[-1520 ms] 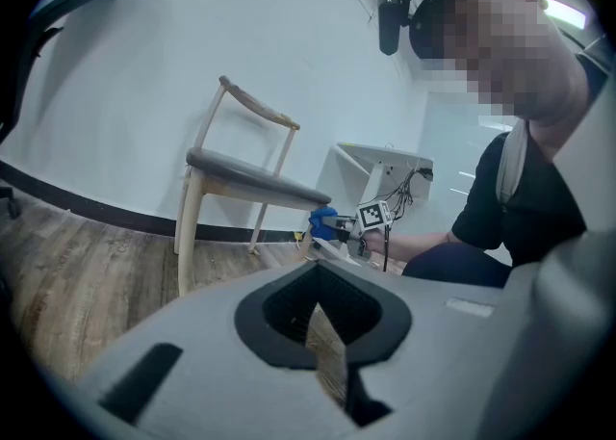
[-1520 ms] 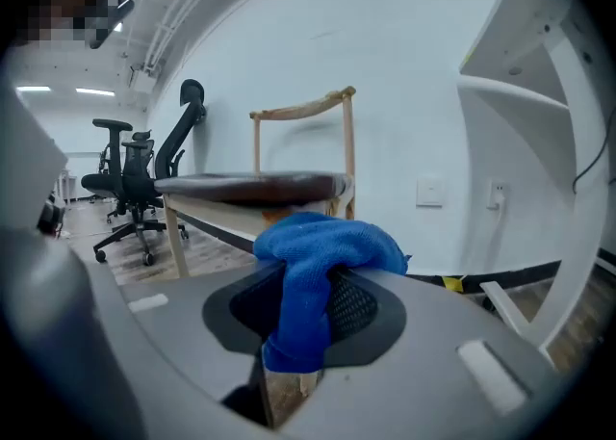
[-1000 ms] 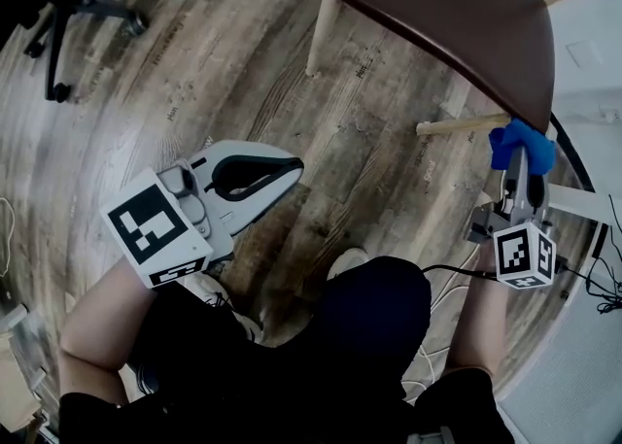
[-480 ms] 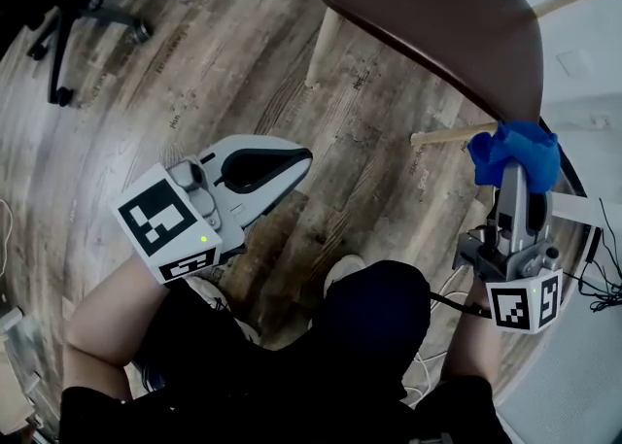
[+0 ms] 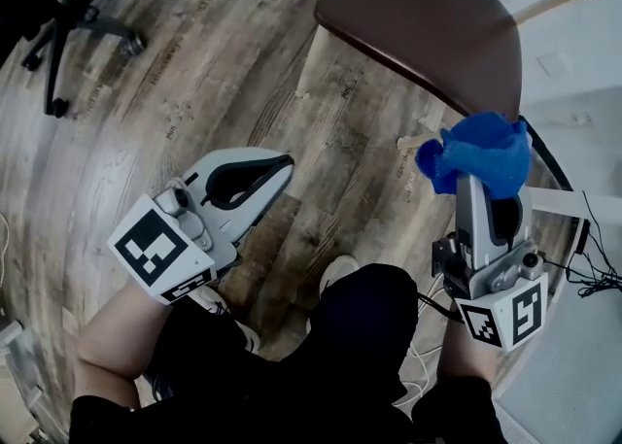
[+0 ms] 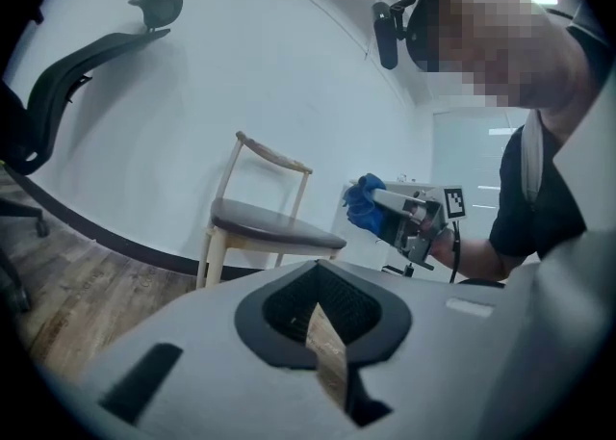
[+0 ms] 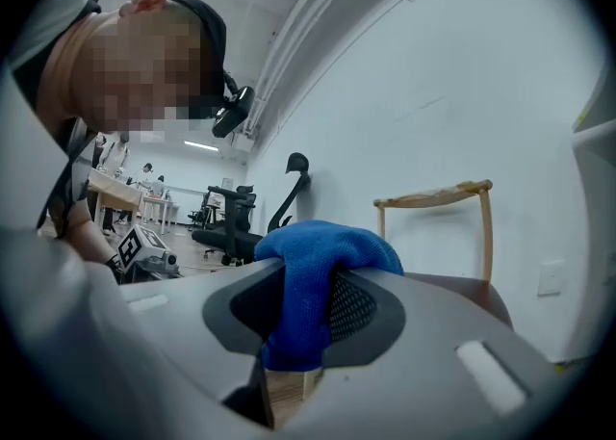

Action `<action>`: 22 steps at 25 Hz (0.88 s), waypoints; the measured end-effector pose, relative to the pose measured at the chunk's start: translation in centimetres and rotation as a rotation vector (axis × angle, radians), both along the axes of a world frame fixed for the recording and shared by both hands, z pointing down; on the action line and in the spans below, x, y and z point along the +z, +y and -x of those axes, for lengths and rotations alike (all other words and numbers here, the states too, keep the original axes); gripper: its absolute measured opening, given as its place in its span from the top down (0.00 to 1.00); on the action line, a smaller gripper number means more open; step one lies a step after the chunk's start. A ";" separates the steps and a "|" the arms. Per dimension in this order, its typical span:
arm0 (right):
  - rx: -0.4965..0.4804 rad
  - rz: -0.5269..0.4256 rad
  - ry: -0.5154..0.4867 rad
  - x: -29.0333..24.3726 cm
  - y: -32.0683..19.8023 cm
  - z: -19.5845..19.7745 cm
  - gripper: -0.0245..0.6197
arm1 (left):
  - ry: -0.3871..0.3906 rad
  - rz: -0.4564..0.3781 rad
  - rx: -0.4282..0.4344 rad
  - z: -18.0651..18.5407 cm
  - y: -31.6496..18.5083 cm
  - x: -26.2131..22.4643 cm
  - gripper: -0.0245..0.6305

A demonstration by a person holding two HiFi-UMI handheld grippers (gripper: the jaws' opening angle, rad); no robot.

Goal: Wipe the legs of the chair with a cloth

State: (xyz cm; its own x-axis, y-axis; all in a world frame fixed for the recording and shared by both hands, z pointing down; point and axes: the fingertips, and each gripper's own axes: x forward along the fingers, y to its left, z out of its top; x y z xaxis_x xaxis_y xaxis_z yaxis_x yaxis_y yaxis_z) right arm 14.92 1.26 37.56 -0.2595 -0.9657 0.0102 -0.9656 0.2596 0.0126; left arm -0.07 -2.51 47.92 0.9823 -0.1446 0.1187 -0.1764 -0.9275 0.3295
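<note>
A wooden chair with a brown seat [image 5: 428, 15] stands at the upper right of the head view; one pale leg [image 5: 324, 49] shows at its left and a second leg [image 5: 412, 142] juts out under the seat edge. My right gripper [image 5: 473, 168] is shut on a bunched blue cloth [image 5: 479, 149], which hangs just right of that second leg; whether they touch is unclear. The cloth [image 7: 318, 279] fills the jaws in the right gripper view. My left gripper [image 5: 276, 168] hovers over the floor left of the chair, jaws together and holding nothing.
An office chair base [image 5: 83, 10] stands on the wood floor at the upper left. Cables [image 5: 595, 267] trail at the right by a white wall. The person's dark trousers and a shoe [image 5: 340, 265] fill the bottom middle.
My right gripper has drawn back and to the left with the cloth, which now looks larger and more bunched. The left gripper has barely shifted.
</note>
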 end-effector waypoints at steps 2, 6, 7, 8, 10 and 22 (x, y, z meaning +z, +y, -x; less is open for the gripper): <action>0.002 0.035 -0.004 -0.7 0.1 0.5 0.80 | -0.002 -0.040 -0.031 0.3 -0.1 -1.0 0.95; -0.015 0.157 -0.083 -3.2 0.6 2.0 0.80 | -0.043 -0.090 -0.149 2.1 0.2 -4.7 0.95; -0.025 0.188 -0.107 -4.2 0.9 2.4 0.80 | -0.053 -0.072 -0.163 2.5 0.7 -6.0 0.95; -0.034 0.216 -0.128 -5.4 1.1 2.9 0.80 | -0.064 -0.050 -0.166 2.9 1.3 -7.4 0.95; -0.053 0.260 -0.153 -8.2 1.5 3.9 0.80 | -0.092 -0.006 -0.156 3.7 2.5 -10.4 0.95; -0.161 0.419 -0.263 -26.7 5.9 9.6 0.80 | -0.210 0.031 -0.095 6.4 7.8 -32.4 0.95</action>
State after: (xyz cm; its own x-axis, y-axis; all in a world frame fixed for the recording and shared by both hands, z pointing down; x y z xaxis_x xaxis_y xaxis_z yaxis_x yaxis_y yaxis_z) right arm 5.31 7.17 10.86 -0.4507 -0.8401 0.3017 -0.8692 0.3362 -0.3625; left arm -6.52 5.34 15.53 0.9177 -0.2282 0.3252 -0.3301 -0.8935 0.3046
